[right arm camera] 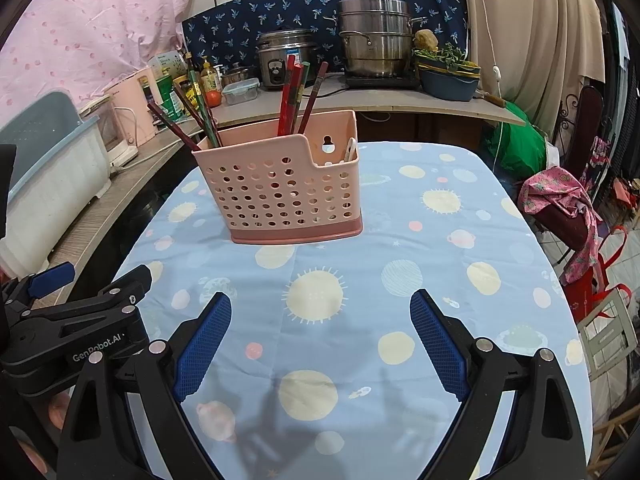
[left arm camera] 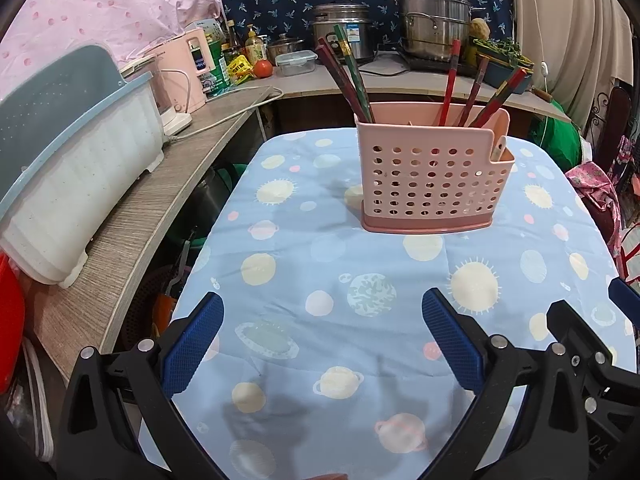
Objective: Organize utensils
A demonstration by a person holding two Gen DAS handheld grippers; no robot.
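A pink perforated utensil holder (left arm camera: pixel 430 176) stands on the blue planet-print tablecloth (left arm camera: pixel 320 280); it also shows in the right wrist view (right arm camera: pixel 280 192). Several red and dark chopsticks (left arm camera: pixel 348 76) stand in it, some leaning left, some leaning right (left arm camera: pixel 476 92); they also show in the right wrist view (right arm camera: pixel 294 96). A white utensil handle (left arm camera: pixel 500 148) sits in the low side pocket, also seen in the right wrist view (right arm camera: pixel 351 150). My left gripper (left arm camera: pixel 322 340) is open and empty, short of the holder. My right gripper (right arm camera: pixel 320 344) is open and empty too, beside the left one (right arm camera: pixel 80 320).
A wooden counter (left arm camera: pixel 160 200) with a blue-white dish rack (left arm camera: pixel 72 152) runs along the left. The back counter holds a rice cooker (left arm camera: pixel 344 28), steel pots (left arm camera: pixel 434 16), bottles and a tomato. Chairs and bags (right arm camera: pixel 568 208) stand to the right of the table.
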